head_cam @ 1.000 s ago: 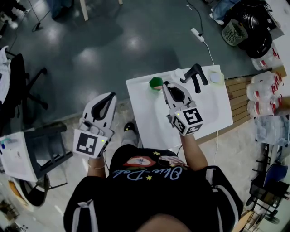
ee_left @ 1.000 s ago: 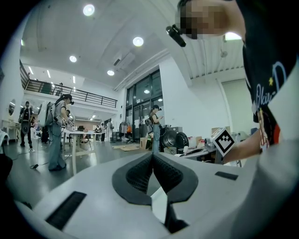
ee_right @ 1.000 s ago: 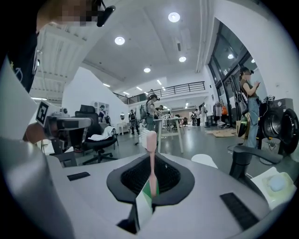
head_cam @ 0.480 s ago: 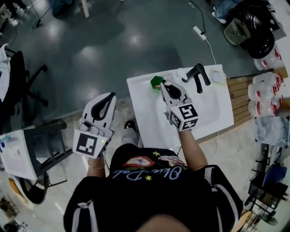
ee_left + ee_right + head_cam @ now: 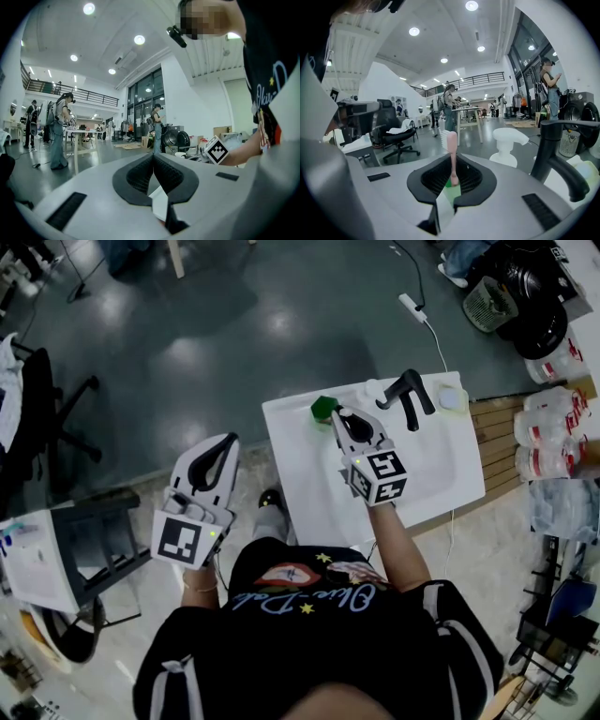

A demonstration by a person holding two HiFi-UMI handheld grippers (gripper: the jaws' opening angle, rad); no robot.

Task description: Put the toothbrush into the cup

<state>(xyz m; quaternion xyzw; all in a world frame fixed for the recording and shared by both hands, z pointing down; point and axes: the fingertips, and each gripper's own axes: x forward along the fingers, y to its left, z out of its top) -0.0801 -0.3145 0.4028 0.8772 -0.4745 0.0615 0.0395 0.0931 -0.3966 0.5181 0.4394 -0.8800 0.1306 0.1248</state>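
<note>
A pink toothbrush (image 5: pixel 452 152) stands upright between the jaws of my right gripper (image 5: pixel 453 164), which is shut on its handle. Its head points up. Just below and beyond the jaws shows the green cup (image 5: pixel 450 185). In the head view the right gripper (image 5: pixel 343 418) hangs over the white sink (image 5: pixel 441 474), its tips right beside the green cup (image 5: pixel 323 409) on the sink's back left rim. My left gripper (image 5: pixel 225 444) is held off to the left of the sink over the floor, its jaws closed together with nothing in them (image 5: pixel 153 157).
A black faucet (image 5: pixel 405 395) rises at the back of the sink, close on the right of the right gripper, also near in the right gripper view (image 5: pixel 557 154). A white pump bottle (image 5: pixel 506 146) stands beside it. An office chair (image 5: pixel 103 540) is at the left.
The right gripper has come down and a little left with the toothbrush, closer to the green cup. The left gripper has kept still.
</note>
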